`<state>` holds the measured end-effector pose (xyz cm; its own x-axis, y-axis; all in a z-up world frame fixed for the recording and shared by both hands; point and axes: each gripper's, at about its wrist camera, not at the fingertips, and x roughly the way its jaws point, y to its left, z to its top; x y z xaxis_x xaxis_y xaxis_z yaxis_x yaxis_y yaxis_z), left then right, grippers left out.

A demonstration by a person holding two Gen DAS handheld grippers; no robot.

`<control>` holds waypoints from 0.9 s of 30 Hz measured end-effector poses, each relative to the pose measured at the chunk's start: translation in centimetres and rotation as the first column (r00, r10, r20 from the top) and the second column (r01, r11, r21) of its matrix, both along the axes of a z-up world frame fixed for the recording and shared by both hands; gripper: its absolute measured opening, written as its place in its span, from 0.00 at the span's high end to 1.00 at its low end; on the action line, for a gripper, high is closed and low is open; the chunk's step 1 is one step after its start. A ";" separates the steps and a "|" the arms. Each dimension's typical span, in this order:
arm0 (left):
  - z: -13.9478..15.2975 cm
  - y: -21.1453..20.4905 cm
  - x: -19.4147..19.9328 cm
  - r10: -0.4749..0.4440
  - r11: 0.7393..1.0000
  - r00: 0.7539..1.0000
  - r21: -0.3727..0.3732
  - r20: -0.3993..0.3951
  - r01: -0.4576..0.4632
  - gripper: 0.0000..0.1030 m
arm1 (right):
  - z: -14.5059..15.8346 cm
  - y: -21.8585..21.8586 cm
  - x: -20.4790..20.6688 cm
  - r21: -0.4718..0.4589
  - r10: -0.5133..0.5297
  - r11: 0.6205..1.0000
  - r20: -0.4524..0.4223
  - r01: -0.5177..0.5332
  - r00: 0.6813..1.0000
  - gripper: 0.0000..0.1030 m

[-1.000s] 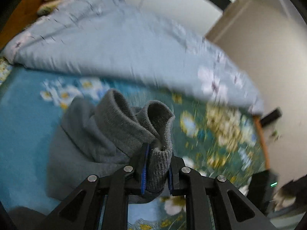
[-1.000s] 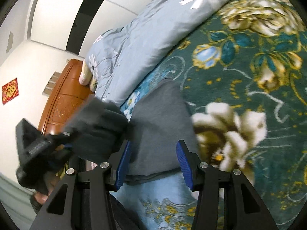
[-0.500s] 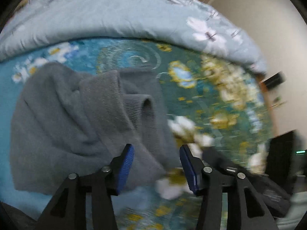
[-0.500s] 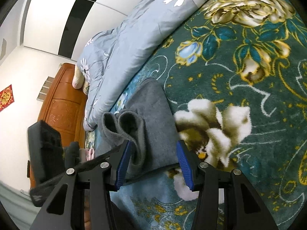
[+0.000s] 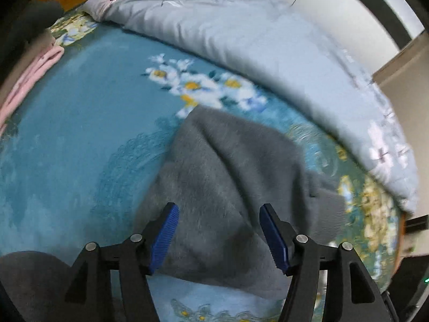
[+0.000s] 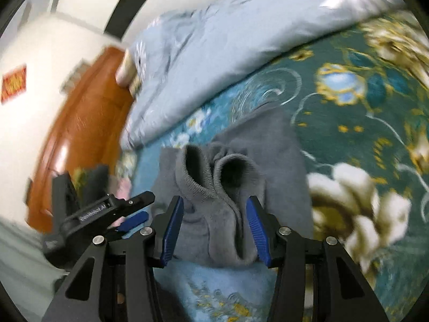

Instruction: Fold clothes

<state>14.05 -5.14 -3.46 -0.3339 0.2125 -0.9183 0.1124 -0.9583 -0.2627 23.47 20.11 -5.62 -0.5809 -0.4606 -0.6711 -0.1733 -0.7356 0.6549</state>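
Note:
A grey knit garment (image 5: 228,177) lies folded on the floral bed cover; its two ribbed cuffs (image 6: 214,171) stand up on top in the right wrist view. My left gripper (image 5: 218,237) is open and empty, just above the garment's near edge. My right gripper (image 6: 214,230) is open, its blue pads either side of the cuffs without closing on them. The left gripper also shows in the right wrist view (image 6: 107,212), to the left of the garment.
A pale blue flowered duvet (image 5: 268,35) is heaped along the far side of the bed. Folded pink clothing (image 5: 29,75) lies at the left. A wooden headboard (image 6: 80,134) stands behind. The teal floral bed cover (image 5: 67,147) spreads left of the garment.
My left gripper opened and let go of the cuffs, laying them on the garment, then swung left. My right gripper moved in over the cuffs.

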 end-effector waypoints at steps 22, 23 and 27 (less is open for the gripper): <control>-0.9 -2.7 0.8 0.096 0.971 0.995 0.220 -0.016 -0.090 0.33 | 1.8 -2.1 -5.5 0.023 0.051 0.998 0.007 -0.051 0.999 0.86; -0.7 -2.7 0.9 0.096 0.968 0.995 0.233 -0.026 -0.088 0.33 | 2.8 -1.2 -5.3 0.006 0.040 0.999 -0.021 -0.040 0.999 0.86; -0.4 -1.6 0.9 0.039 0.967 0.998 0.254 -0.054 -0.024 0.33 | 4.1 1.1 -6.0 0.018 0.029 0.999 -0.036 -0.029 0.999 0.88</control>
